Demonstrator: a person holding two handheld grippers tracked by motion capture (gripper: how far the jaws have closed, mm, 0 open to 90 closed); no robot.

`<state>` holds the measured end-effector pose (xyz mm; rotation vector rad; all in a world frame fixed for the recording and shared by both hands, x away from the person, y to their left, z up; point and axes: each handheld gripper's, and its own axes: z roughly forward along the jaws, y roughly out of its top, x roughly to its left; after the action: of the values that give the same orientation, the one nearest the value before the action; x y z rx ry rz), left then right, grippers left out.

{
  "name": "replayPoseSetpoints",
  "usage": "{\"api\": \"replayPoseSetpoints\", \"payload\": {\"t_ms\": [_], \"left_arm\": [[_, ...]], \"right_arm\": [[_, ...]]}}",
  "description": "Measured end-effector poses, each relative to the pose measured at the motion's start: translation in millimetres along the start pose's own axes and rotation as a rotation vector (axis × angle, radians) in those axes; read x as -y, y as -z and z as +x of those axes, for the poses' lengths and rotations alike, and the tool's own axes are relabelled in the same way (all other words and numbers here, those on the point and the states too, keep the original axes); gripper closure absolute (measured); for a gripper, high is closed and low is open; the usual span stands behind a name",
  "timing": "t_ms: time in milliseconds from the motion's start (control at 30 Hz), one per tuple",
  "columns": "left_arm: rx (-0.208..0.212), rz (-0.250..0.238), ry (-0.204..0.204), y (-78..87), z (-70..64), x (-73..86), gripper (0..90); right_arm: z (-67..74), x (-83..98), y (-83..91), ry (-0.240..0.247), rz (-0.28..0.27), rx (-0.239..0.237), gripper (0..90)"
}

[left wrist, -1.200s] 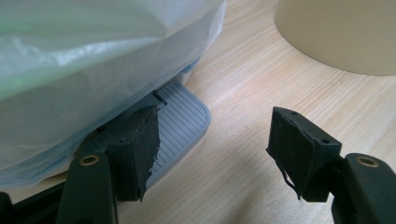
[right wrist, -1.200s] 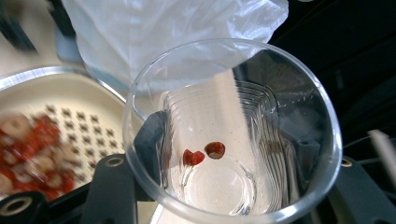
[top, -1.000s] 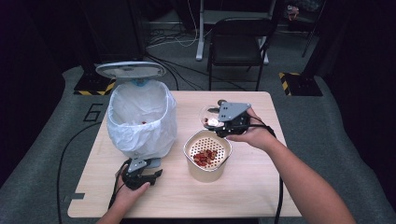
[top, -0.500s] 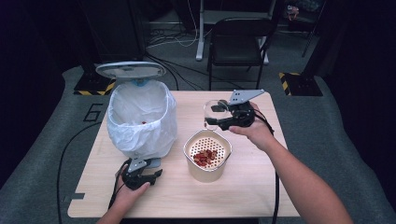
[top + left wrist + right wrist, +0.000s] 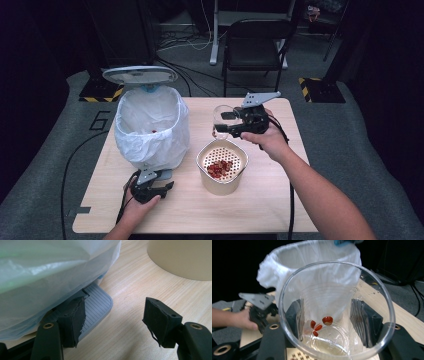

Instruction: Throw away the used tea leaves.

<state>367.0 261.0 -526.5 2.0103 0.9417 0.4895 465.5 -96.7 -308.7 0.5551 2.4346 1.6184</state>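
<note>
Dim room around a wooden desk point(image 5: 270, 200): the right tool point(image 5: 226, 121) grips a tilted cup point(image 5: 221, 122) at the strainer's point(image 5: 222, 167) twelve o'clock. Most berries point(image 5: 219, 169) sit strained; a few cling inside the cup, left to tip out. Left tool point(image 5: 159, 186) rests open, empty, by the bin's pedal point(image 5: 96, 305) at seven o'clock.

Two black jaws of the left gripper point(image 5: 113, 322) rise from the bottom edge, standing wide apart with bare wooden table point(image 5: 130, 290) between them. The left-hand jaw sits over a ribbed grey pedal point(image 5: 96, 306), probably the bin's foot pedal, under a white plastic bag point(image 5: 50, 272). A beige container point(image 5: 180, 257) stands top right.
</note>
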Motion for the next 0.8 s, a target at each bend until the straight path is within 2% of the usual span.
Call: {"api": "replayPoseSetpoints", "payload": {"t_ms": [100, 200, 333, 467, 500, 633, 767, 800], "left_arm": [[0.0, 0.0, 0.0, 0.0, 0.0, 0.0, 34.0], [0.0, 0.0, 0.0, 0.0, -0.1, 0.0, 34.0], [0.001, 0.0, 0.0, 0.1, 0.0, 0.0, 34.0], [-0.003, -0.006, 0.009, -0.6, -1.2, 0.1, 34.0], [0.005, -0.004, 0.033, -0.7, -2.8, 0.3, 34.0], [-0.002, -0.014, 0.013, -1.0, -0.9, 0.2, 34.0], [0.002, -0.012, 0.017, -0.7, -0.8, 0.1, 34.0], [0.007, 0.001, 0.014, 0.3, -0.1, -0.3, 34.0]], "right_arm": [[4.9, -14.9, 1.0, 0.006, -0.011, 0.0, 45.4], [8.9, -28.7, -0.2, -0.009, -0.021, 0.008, 45.4], [14.1, -44.5, -6.5, -0.002, -0.026, 0.023, 45.3], [18.4, -57.2, -15.3, -0.003, -0.033, 0.024, 45.2], [18.7, -60.6, -18.5, -0.004, -0.041, 0.023, 45.1], [21.5, -69.5, -29.3, 0.008, -0.039, 0.018, 45.0], [25.3, -79.5, -42.7, 0.001, -0.032, 0.012, 44.9], [25.7, -82.0, -45.9, 0.0, -0.033, 0.008, 44.9]]}}
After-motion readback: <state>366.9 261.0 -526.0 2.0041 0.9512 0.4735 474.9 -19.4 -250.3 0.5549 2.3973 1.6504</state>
